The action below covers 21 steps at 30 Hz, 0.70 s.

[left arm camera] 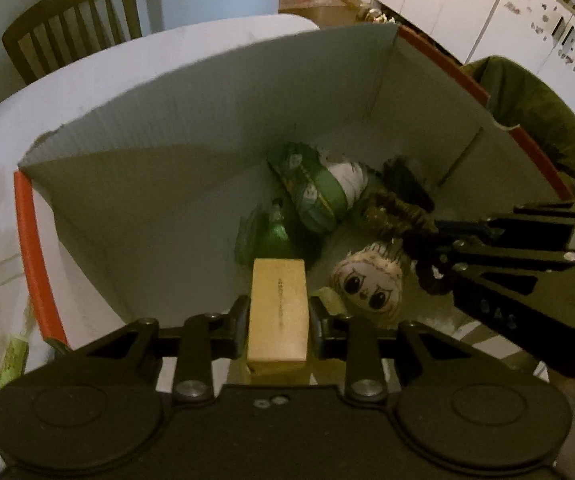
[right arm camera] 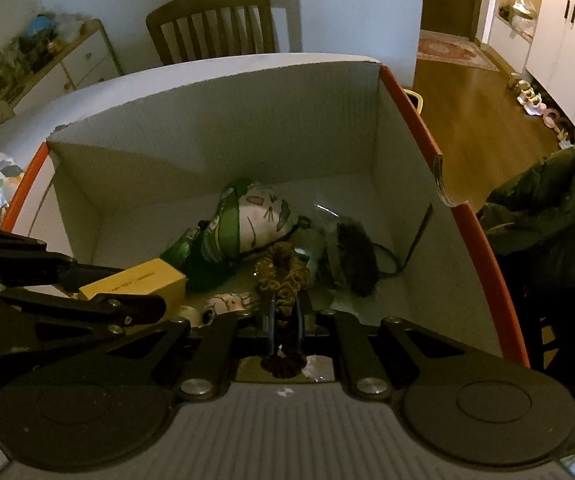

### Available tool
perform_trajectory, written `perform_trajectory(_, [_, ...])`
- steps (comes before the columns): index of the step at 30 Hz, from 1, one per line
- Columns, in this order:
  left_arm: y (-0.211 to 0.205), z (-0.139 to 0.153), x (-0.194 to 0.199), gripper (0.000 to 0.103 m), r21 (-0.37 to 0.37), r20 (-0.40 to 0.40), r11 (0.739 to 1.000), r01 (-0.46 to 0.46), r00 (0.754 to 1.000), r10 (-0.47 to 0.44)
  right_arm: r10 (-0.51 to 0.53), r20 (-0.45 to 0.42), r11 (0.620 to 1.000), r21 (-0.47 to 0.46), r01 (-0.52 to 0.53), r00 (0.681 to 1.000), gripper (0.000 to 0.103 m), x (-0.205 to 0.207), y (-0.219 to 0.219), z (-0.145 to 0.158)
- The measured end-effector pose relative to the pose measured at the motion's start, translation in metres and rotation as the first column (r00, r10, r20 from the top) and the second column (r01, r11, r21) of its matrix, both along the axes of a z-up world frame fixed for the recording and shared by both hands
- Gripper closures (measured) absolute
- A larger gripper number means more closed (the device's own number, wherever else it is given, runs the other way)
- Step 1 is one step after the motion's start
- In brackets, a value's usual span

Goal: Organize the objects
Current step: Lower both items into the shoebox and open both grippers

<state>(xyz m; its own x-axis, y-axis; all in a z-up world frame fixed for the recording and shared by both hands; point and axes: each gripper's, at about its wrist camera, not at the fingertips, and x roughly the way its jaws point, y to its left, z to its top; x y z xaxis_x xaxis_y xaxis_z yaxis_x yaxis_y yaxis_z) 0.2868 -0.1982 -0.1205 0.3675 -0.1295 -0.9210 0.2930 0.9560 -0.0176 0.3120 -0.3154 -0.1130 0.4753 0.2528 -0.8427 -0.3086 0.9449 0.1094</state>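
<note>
Both grippers point steeply down, side by side. The left gripper point(left arm camera: 278, 312) has its jaws clamped on a block point(left arm camera: 277, 312). The right gripper point(right arm camera: 285, 316), at the left one's 3 o'clock, is squeezed nearly closed, pinching a scrunchie point(right arm camera: 283, 280).

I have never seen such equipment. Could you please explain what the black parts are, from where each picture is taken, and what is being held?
No robot: a person holds a two-finger gripper in each hand, with a camera looking along its fingers. The left gripper grips a yellow box; the right gripper pinches a brown scrunchie. Both hang over an open cardboard box on a white table. Inside lie a green-and-white pouch, a small doll face and a dark fuzzy item.
</note>
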Motion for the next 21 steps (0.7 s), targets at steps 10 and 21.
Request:
perform_trajectory(10, [0.002, -0.007, 0.005, 0.071, 0.003, -0.054, 1.000, -0.014, 0.998, 0.014, 0.008, -0.004, 1.000, 0.017, -0.008, 1.000, 0.093, -0.002, -0.009, 0.003])
perform_trajectory(21, [0.005, 0.002, -0.006, 0.065, -0.038, -0.025, 0.999, -0.022, 0.999, 0.022, 0.002, 0.013, 0.999, 0.053, -0.002, 1.000, 0.084, -0.010, -0.022, 0.013])
